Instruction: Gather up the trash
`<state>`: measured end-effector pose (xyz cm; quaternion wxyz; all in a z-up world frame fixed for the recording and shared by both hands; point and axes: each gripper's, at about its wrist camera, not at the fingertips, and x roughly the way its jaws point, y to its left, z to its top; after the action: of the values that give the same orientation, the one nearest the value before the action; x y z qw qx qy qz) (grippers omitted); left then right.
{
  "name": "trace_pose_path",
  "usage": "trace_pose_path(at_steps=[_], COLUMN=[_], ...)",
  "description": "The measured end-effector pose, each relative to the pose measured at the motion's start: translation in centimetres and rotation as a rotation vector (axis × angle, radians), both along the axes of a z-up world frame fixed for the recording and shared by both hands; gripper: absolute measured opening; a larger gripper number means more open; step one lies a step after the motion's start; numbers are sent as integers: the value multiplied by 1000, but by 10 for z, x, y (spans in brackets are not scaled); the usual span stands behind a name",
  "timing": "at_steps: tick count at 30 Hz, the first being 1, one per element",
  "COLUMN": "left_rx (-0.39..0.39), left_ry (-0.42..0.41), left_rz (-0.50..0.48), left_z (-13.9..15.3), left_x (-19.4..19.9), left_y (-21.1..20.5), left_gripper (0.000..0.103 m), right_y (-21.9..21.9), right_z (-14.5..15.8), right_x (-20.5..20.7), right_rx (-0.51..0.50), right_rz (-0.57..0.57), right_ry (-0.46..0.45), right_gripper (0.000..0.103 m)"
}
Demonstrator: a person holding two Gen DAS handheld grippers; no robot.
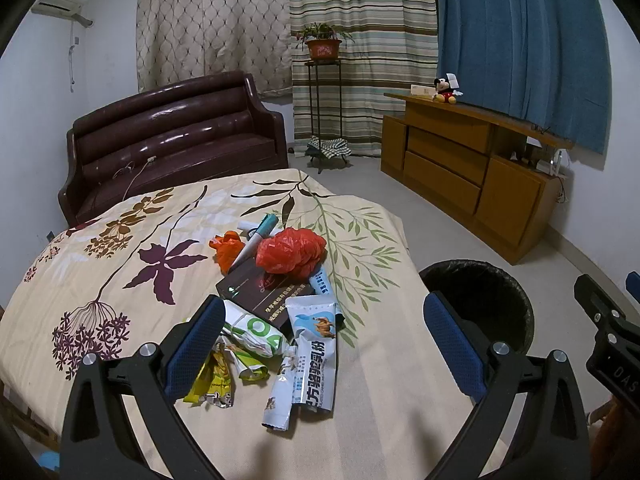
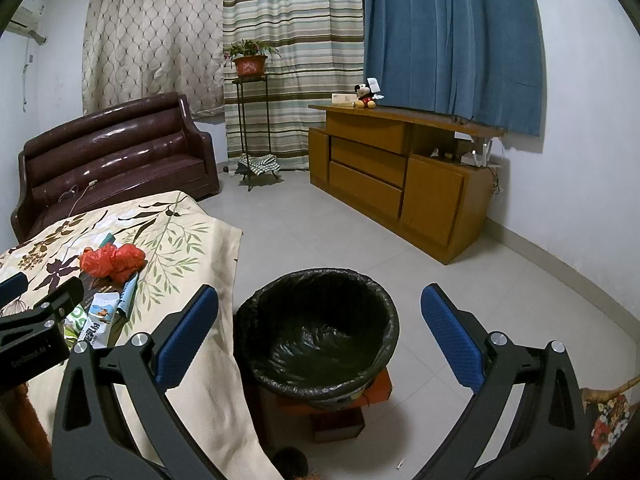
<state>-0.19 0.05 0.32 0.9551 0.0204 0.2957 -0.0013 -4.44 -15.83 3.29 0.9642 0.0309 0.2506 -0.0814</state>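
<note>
The left gripper [image 1: 324, 336] is spread wide and empty, poised above the nearest wrappers [image 1: 308, 364], which lie loose at 6 o'clock of the trash pile; the wide spread suits a flat, crinkled target. Beyond, at 12 o'clock, a dark box [image 1: 264, 294] lies under a red plastic bag [image 1: 292, 254]. All trash rests on the floral cloth [image 1: 120, 240]. The right gripper [image 2: 320, 328], likewise spread and empty, hangs over the lined bin [image 2: 320, 332] on the floor, at 3 o'clock of the pile, probably staged for short transfers.
</note>
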Motion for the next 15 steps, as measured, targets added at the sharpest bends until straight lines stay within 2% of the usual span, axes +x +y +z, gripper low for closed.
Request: trace_pose_path(at_steps=[15], left_rx=[-1], left_ry=[2], left_rz=[-2], left_z=[-1], left_x=[0], left_y=[0], left_gripper=[97], right_y=[-1], right_z=[-2], right_x=[0], right_rx=[2], right_rz=[2], right_ry=[5], right_gripper=[99])
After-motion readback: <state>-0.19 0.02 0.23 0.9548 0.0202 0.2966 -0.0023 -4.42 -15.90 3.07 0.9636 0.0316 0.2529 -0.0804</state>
